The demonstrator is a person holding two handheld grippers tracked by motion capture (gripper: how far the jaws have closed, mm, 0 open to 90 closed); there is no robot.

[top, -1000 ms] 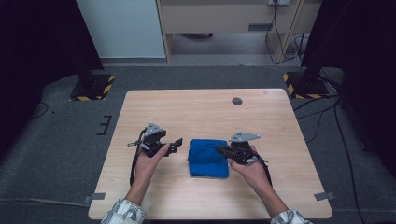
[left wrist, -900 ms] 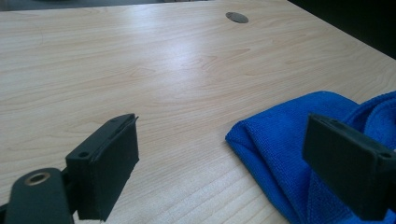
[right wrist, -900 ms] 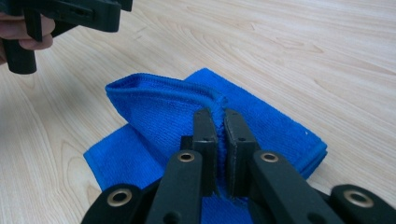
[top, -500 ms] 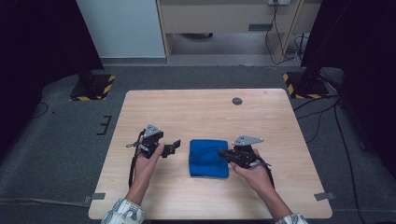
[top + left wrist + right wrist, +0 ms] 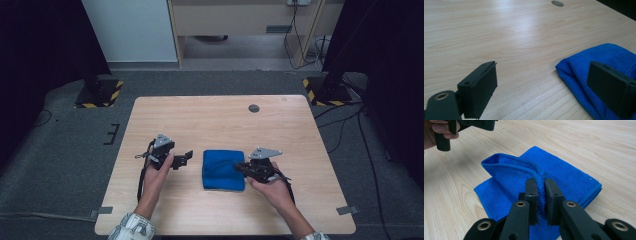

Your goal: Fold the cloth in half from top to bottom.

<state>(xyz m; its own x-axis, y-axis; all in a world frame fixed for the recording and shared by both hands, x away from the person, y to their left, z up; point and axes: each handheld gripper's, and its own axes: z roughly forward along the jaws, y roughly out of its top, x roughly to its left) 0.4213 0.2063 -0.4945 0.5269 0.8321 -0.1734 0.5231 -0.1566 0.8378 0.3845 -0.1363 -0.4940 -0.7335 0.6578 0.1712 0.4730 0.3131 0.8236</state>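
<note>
Folded blue microfibre cloth sits near the front middle of the light wooden table. Right gripper pinches its raised top hem; left gripper gapes wide, empty, beside it. Lift slowly so only one layer peels.

A folded blue cloth is lying flat on the counter, near its front edge, with its top layer's hemmed edge lifting into a raised ridge.
</note>
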